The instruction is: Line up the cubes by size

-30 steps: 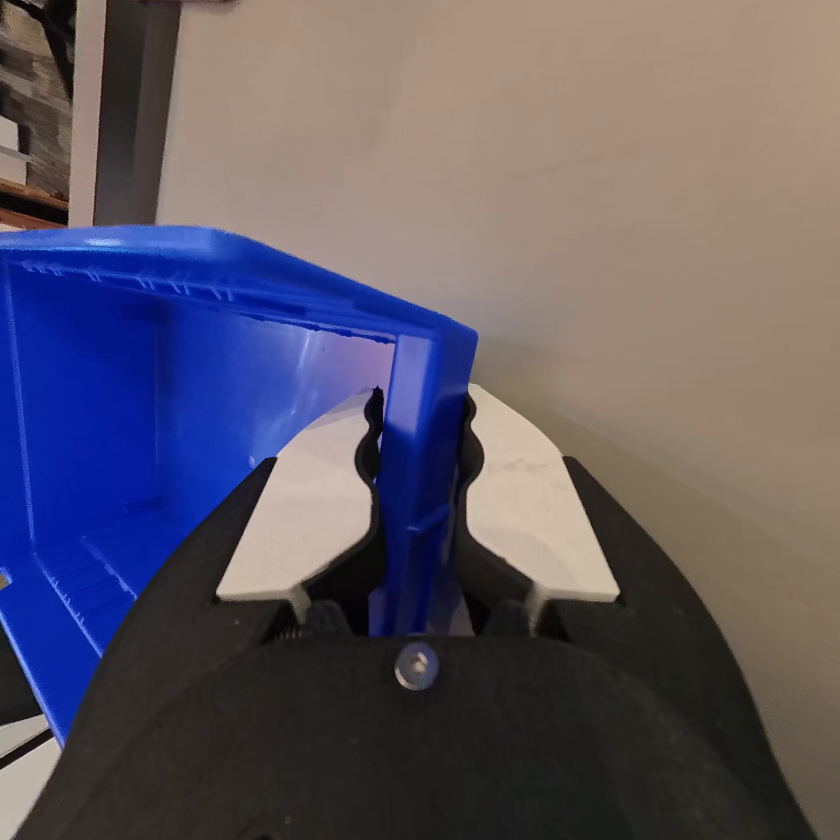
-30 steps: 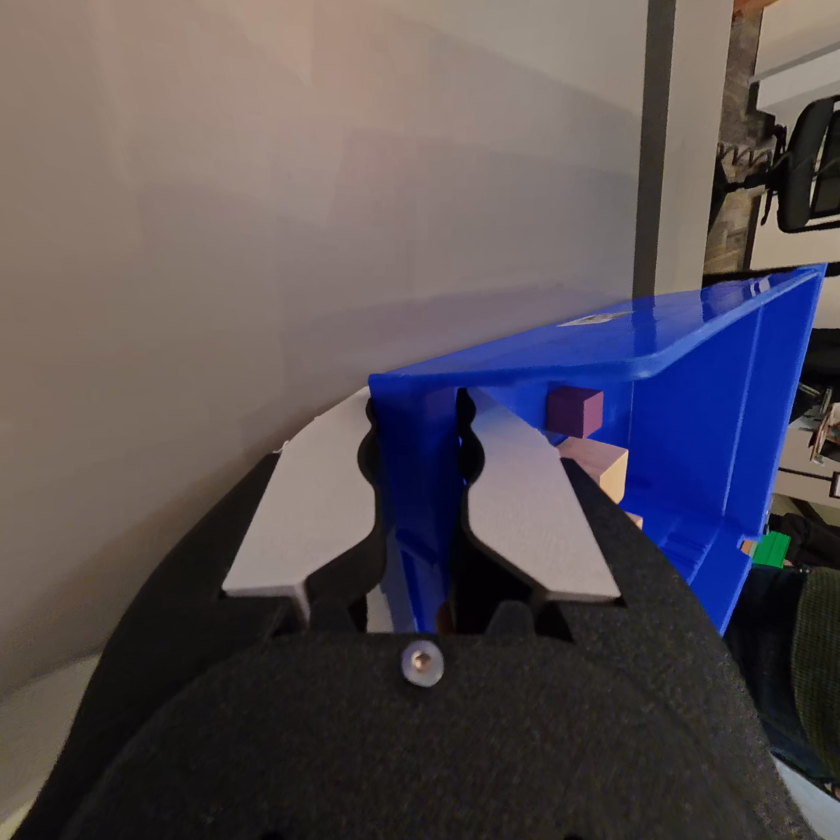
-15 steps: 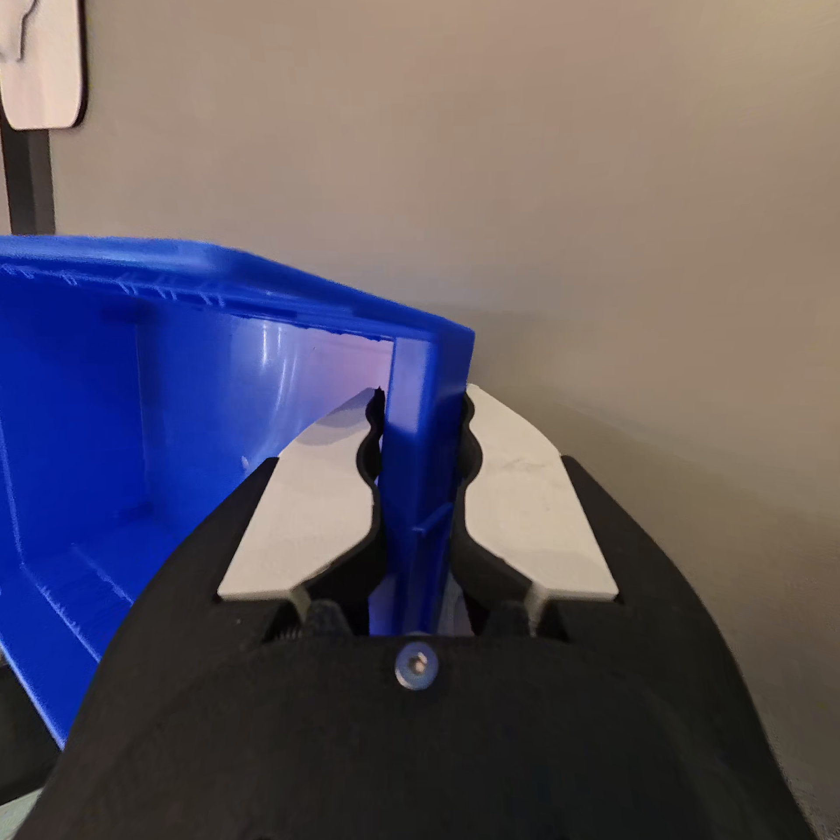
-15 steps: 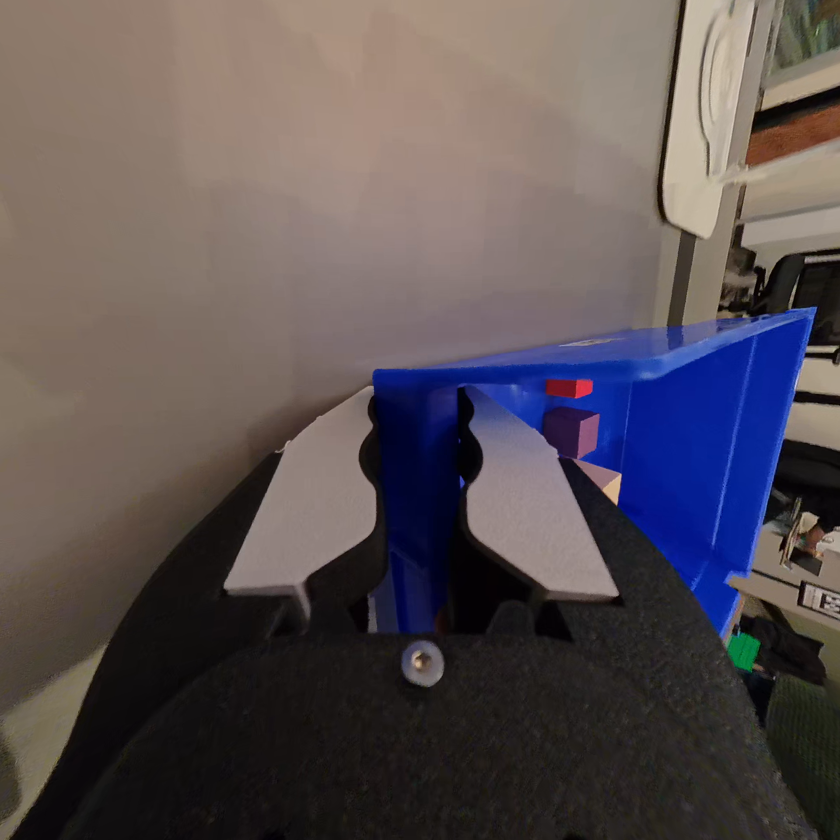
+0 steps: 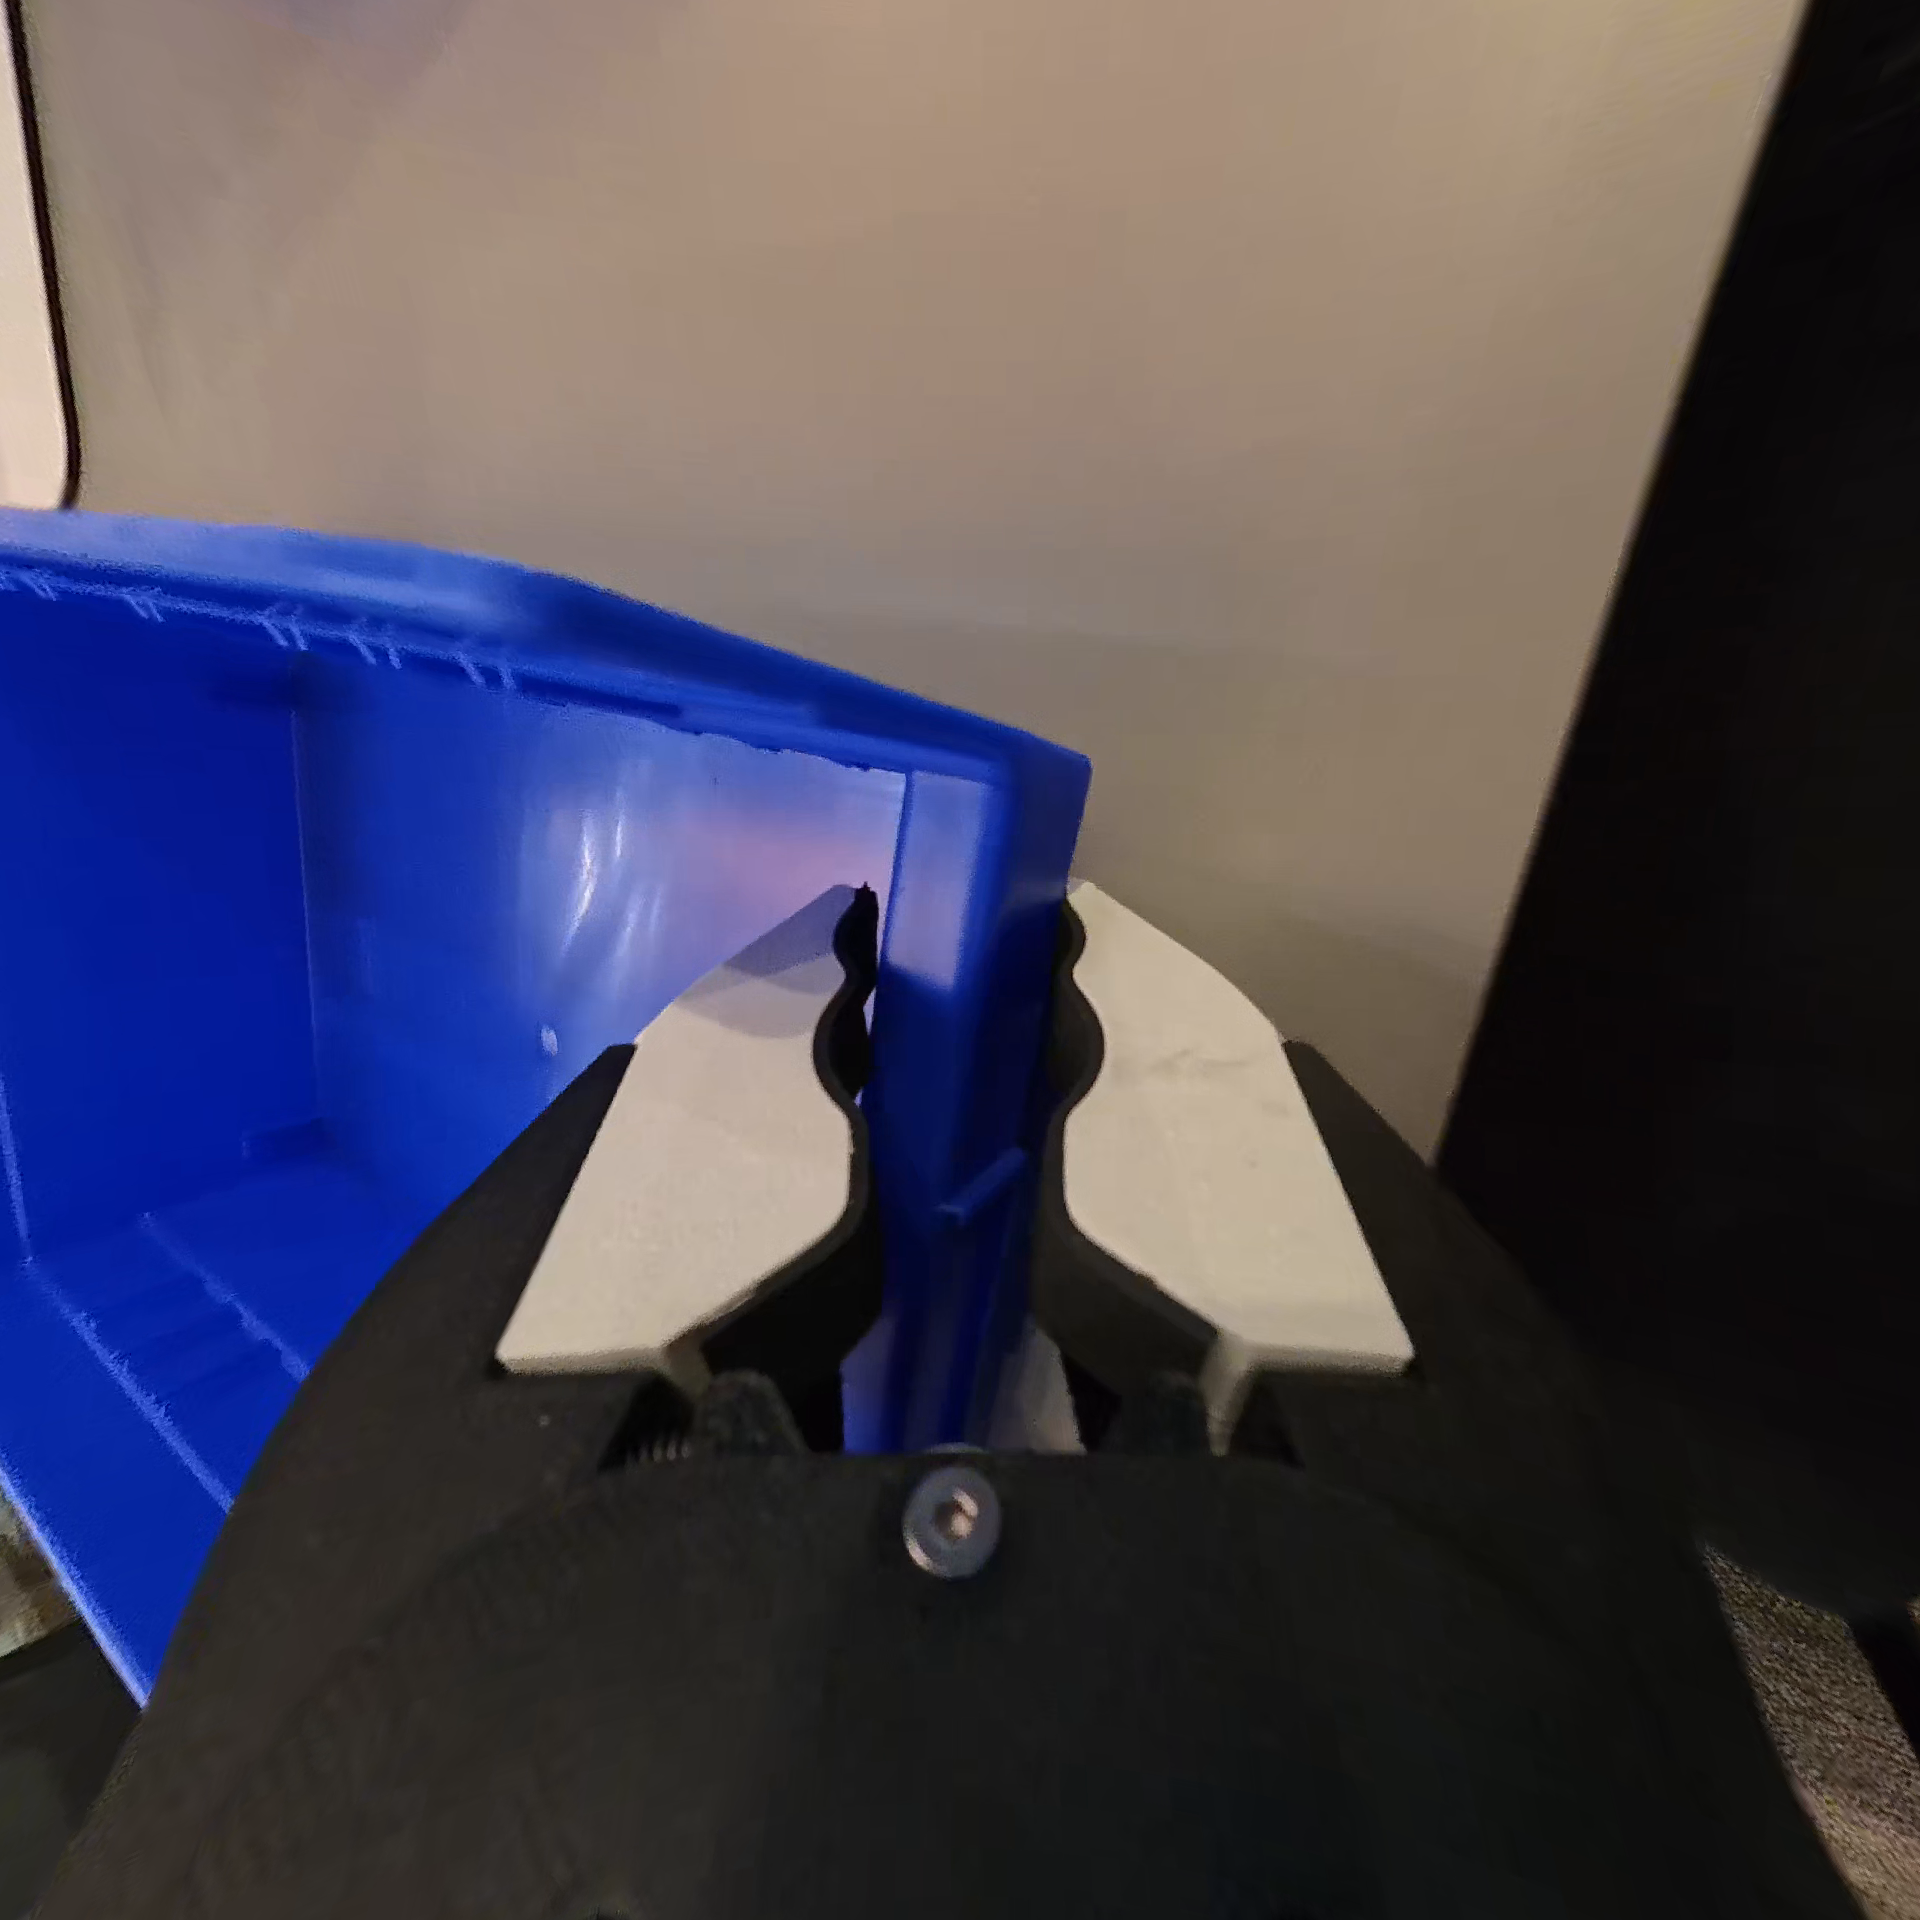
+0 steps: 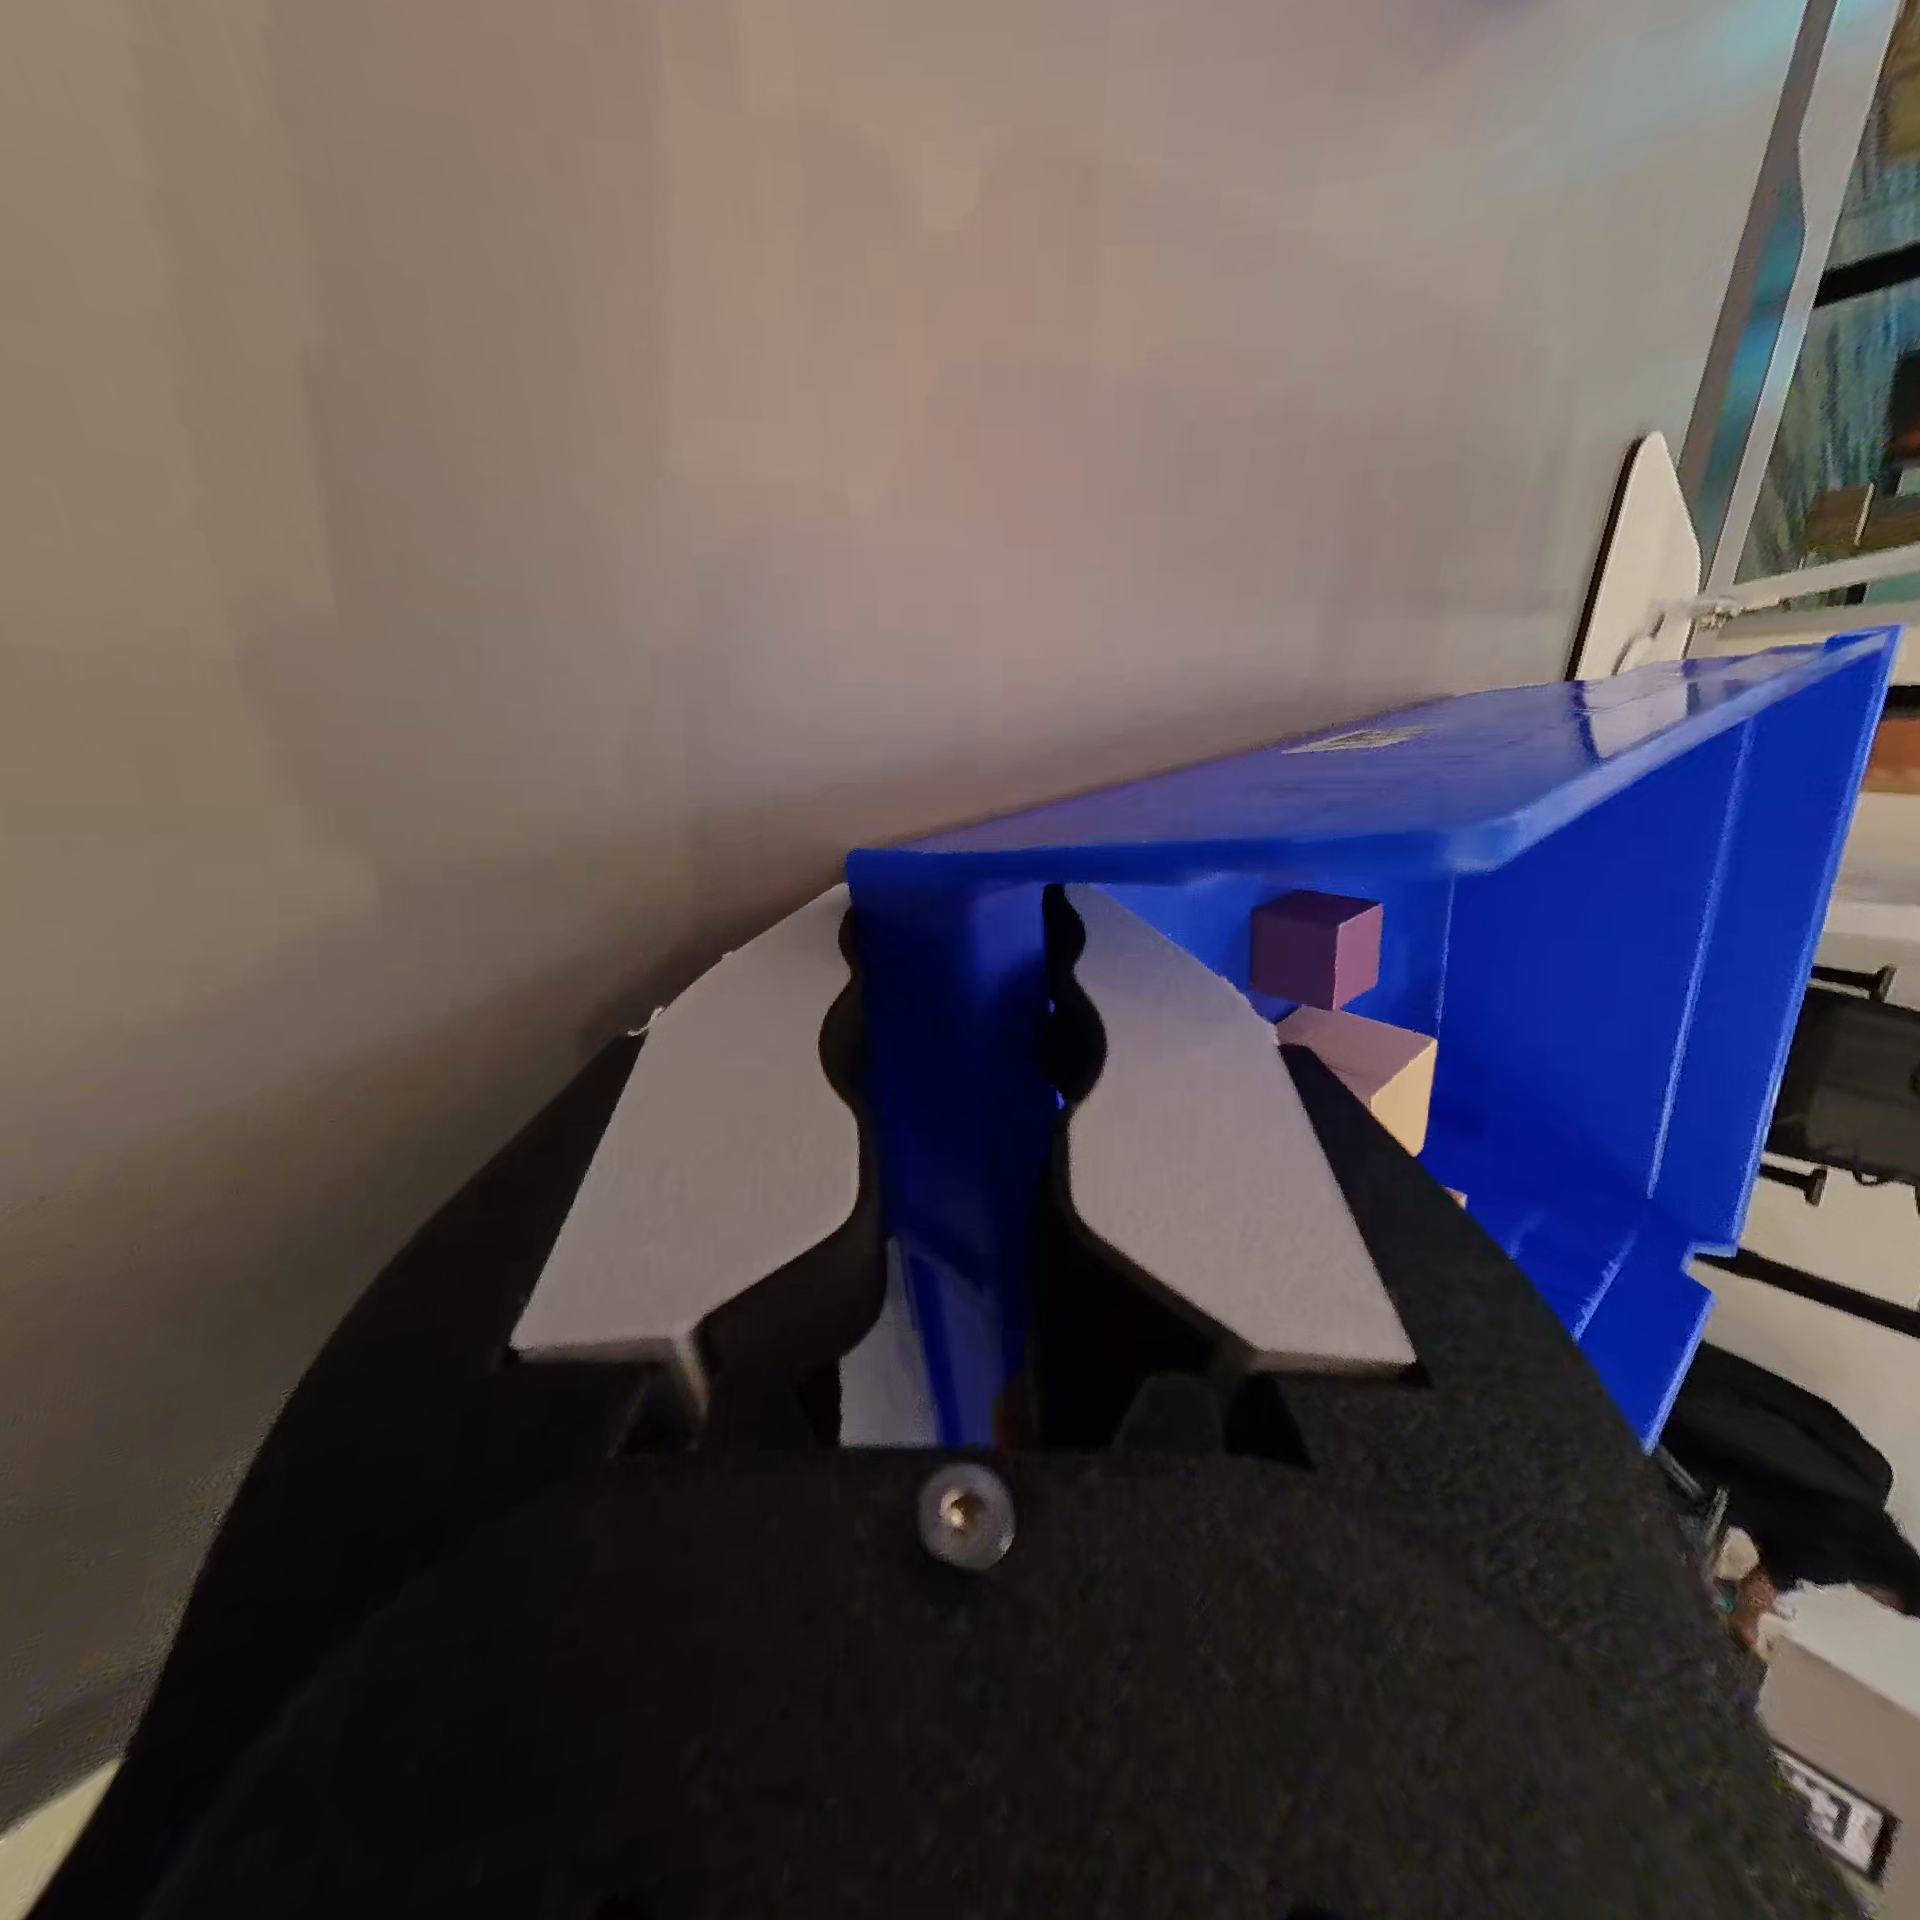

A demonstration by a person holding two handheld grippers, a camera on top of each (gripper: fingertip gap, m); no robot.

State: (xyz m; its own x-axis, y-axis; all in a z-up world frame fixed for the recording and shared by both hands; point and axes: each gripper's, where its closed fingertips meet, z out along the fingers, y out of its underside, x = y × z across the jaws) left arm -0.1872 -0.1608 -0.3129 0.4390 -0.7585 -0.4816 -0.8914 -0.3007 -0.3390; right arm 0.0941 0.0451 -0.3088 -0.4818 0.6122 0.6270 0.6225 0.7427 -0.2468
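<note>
Clamping blue bin [image 5: 312, 935] walls — L gripper [image 5: 961, 914] & R gripper [image 6: 951, 914].

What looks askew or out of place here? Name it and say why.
The blue bin is tipped steeply, not level: the left gripper and right gripper each clamp a side wall. A purple cube and a tan cube sit piled against its inner wall.

Two close wrist views along fingers [image 5: 727, 1143], sharing blue bin [image 6: 1558, 1039].
</note>
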